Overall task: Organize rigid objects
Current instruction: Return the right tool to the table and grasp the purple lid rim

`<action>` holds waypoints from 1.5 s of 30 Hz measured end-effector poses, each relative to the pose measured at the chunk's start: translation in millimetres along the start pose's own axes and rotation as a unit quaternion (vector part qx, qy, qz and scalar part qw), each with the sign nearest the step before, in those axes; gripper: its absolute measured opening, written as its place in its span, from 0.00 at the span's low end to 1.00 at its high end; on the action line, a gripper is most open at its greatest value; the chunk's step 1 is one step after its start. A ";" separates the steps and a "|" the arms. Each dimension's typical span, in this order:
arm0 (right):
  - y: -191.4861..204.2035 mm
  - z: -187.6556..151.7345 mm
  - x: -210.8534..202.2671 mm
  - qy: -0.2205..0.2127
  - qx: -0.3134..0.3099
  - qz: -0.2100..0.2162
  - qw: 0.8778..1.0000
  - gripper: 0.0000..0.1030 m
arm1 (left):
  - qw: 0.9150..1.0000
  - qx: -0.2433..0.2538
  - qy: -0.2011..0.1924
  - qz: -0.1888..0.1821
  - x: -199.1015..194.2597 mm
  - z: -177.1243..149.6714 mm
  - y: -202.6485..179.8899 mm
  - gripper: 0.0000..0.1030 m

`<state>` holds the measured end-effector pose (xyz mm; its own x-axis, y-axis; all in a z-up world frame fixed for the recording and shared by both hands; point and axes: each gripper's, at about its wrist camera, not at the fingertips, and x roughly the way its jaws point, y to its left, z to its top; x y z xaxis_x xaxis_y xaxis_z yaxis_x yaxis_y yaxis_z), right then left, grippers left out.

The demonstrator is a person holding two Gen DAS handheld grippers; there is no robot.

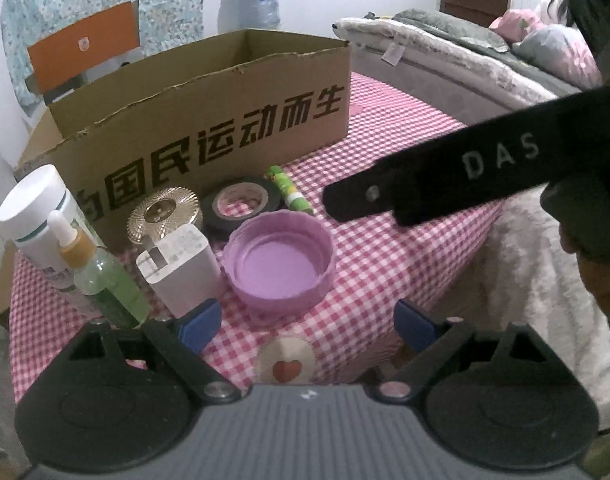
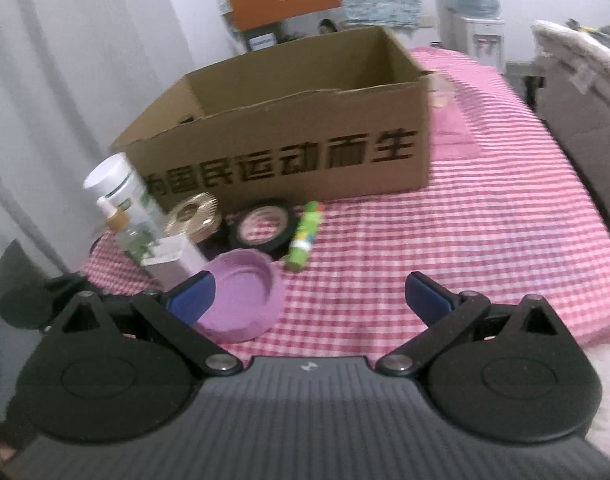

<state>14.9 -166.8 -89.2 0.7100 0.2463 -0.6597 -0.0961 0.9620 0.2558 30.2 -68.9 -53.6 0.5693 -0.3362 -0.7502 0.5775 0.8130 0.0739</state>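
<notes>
Along the left edge of the checked tablecloth, a white jar stands upright with a dropper bottle of green liquid just in front, both near the box's left corner. Rightward come a gold ribbed lid, a white charger lying prongs up, a roll of black tape, a pink cap resting open side up, and a green tube lying flat. Behind them a cardboard box stands open-topped, presumably to receive these items; none appears inside it yet, though its floor is mostly hidden. The left gripper hovers before the pink cap, jaws spread wide and empty. The right gripper, further right, likewise has its jaws spread around nothing; one of its black fingers reaches across the left wrist view above the cloth.
</notes>
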 end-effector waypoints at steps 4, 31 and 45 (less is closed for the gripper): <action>13.8 0.1 9.7 0.008 -0.021 0.024 0.999 0.95 | 1.000 0.006 -0.001 0.009 5.1 -0.8 0.7 0.80; -36.7 4.5 23.1 0.057 0.047 0.033 0.997 0.48 | 0.998 0.055 -0.007 -0.022 22.6 14.7 -27.2 0.75; -43.4 6.8 38.7 0.059 0.053 0.043 0.996 0.35 | 0.998 0.061 -0.007 -0.001 45.1 34.1 -26.0 0.75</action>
<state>51.3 -199.8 -121.0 0.6142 0.3460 -0.7093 -0.0747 0.9202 0.3842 60.8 -121.4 -67.0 0.5749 -0.3454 -0.7417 0.6453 0.7487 0.1515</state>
